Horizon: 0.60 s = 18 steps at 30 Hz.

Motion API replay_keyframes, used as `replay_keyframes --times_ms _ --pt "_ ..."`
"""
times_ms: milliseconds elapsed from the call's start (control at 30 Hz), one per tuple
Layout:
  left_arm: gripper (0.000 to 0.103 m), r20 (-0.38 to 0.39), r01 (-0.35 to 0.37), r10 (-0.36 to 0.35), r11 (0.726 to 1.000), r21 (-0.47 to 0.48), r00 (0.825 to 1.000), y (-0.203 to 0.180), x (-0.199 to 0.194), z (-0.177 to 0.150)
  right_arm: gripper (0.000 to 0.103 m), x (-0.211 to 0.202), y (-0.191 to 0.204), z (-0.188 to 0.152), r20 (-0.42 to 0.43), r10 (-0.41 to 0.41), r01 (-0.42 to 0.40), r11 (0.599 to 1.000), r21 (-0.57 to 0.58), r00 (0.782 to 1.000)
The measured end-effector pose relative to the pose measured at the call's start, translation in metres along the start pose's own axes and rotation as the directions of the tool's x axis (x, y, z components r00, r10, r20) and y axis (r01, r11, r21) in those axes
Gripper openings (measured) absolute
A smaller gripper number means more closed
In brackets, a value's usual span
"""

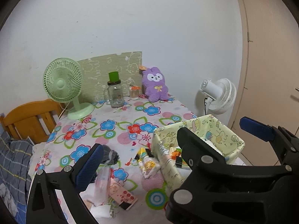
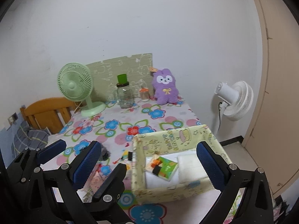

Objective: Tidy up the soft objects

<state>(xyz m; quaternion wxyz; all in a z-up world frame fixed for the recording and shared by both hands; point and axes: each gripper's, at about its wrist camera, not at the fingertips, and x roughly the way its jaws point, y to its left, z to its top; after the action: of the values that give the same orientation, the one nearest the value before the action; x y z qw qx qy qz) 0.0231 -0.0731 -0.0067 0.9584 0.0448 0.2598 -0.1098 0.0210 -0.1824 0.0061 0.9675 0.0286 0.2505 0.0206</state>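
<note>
A pale yellow fabric basket (image 2: 168, 143) (image 1: 220, 130) sits at the table's front right; inside lie white folded cloths (image 2: 188, 163) and a green-orange packet (image 2: 164, 167). A tissue pack (image 1: 147, 163), a grey cloth (image 1: 110, 156), a clear bag (image 1: 101, 184) and a pink packet (image 1: 121, 194) lie on the floral tablecloth to its left. A purple plush bunny (image 1: 155, 85) (image 2: 165, 87) sits at the back. My left gripper (image 1: 173, 141) is open and empty above the items. My right gripper (image 2: 149, 160) is open and empty over the basket.
A green desk fan (image 1: 65, 85), a glass jar with green cup (image 1: 115, 93) and a small jar (image 1: 134, 92) stand at the back. A white floor fan (image 2: 233, 100) stands right of the table. A wooden headboard (image 1: 29, 119) and grey bedding (image 1: 13, 160) are left.
</note>
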Motion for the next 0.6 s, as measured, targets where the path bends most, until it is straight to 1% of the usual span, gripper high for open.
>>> replay_keyframes --times_ms 333,600 --pt "0.103 -0.006 -0.033 0.033 0.999 -0.021 0.999 0.024 -0.009 -0.017 0.103 0.001 0.027 -0.011 -0.016 0.027 -0.028 0.999 -0.037 1.000" --pt "0.103 -0.023 -0.071 0.070 0.997 -0.022 0.997 0.039 -0.008 -0.031 0.103 0.010 0.044 -0.025 -0.026 0.070 -0.071 0.997 -0.041 0.997"
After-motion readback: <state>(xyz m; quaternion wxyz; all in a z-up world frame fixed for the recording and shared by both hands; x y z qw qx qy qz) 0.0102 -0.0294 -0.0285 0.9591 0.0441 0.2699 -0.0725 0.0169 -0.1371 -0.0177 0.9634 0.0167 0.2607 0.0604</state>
